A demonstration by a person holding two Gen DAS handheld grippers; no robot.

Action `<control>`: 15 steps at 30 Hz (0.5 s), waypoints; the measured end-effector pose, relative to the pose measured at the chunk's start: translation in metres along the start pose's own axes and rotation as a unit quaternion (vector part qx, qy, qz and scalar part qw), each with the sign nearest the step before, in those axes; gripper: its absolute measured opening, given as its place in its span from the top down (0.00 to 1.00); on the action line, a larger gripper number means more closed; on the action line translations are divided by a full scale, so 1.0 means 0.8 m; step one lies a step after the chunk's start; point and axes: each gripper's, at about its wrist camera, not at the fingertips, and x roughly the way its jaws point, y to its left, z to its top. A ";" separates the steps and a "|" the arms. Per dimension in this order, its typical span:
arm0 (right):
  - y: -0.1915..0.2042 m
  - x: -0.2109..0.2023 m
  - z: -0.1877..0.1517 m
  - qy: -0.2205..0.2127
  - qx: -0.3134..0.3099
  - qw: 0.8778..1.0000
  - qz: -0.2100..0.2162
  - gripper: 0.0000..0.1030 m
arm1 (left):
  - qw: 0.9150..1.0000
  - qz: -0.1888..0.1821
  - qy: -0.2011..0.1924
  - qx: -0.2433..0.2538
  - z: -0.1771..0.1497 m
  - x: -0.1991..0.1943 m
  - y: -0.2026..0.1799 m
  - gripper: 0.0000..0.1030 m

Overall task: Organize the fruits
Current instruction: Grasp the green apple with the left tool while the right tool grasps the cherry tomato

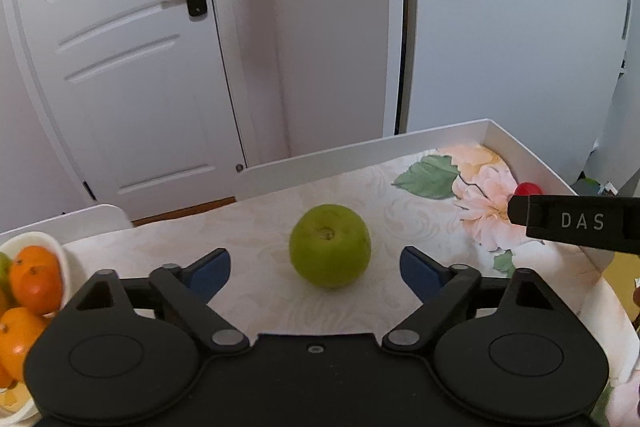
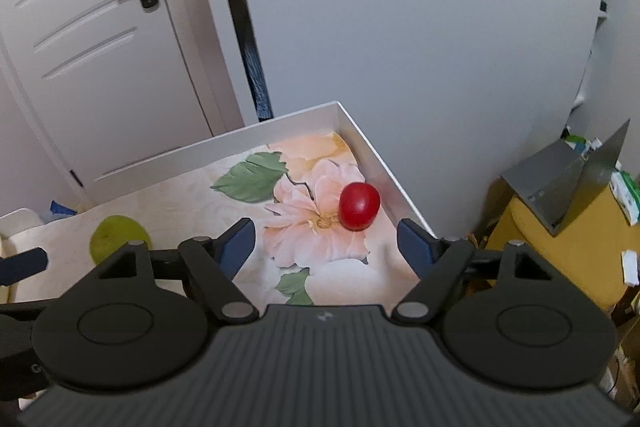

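The left gripper (image 1: 315,265) is hanging over the flowered surface (image 1: 256,227) with its blue-padded fingers (image 1: 212,267) standing wide apart and nothing between the pads. Just ahead of the fingers, centred on the gap, a green apple (image 1: 330,245) is sitting upright on the surface, clear of both pads. To the left of the left finger a white bowl (image 1: 60,255) is resting at the surface's edge, holding oranges (image 1: 36,279) piled together, with a sliver of something green at the far left of the pile. To the right, beyond the right finger, the black side of the right gripper (image 1: 580,223) is reaching in, partly covering a red fruit (image 1: 528,188) behind it.

The right gripper (image 2: 325,239) is likewise holding its fingers (image 2: 416,247) spread, with nothing clamped. The red fruit (image 2: 359,206) is lying ahead of the gap, slightly toward the right finger, on the printed pink flower and close beside the white raised rim (image 2: 384,163) that is bounding the surface on the right and far sides. Off to the left of the left finger the apple (image 2: 116,235) is showing blurred, partly hidden behind the gripper body, with a blue fingertip of the left gripper (image 2: 24,263) poking in beside it.

Right of the rim, a yellow stand with a grey box (image 2: 560,183) and clutter is standing off the surface. Beyond everything, a white door (image 2: 100,47) with a black handle is standing shut.
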 end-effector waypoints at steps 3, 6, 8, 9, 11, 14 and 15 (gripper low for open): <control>0.005 0.009 -0.003 -0.005 0.006 1.000 -0.021 0.14 | 1.000 -0.002 0.005 0.004 0.001 0.015 -0.002 0.17; 0.009 0.018 -0.006 -0.011 0.016 0.999 -0.031 0.15 | 1.000 -0.008 0.010 0.005 0.002 0.027 -0.001 0.24; 0.013 0.025 -0.007 -0.012 0.017 0.999 -0.037 0.17 | 1.000 -0.015 0.016 0.006 0.003 0.037 -0.003 0.28; 0.015 0.028 -0.007 -0.011 0.017 0.999 -0.040 0.17 | 1.000 -0.017 0.019 0.008 0.003 0.040 -0.004 0.29; 0.018 0.033 -0.008 -0.009 0.018 0.999 -0.048 0.20 | 0.999 -0.020 0.023 0.010 0.003 0.047 -0.005 0.30; 0.018 0.040 -0.007 -0.007 0.017 0.998 -0.063 0.22 | 0.999 -0.027 0.027 0.003 0.004 0.051 -0.003 0.30; 0.018 0.043 -0.006 -0.006 0.017 0.998 -0.064 0.22 | 0.999 -0.028 0.027 0.002 0.005 0.052 -0.002 0.32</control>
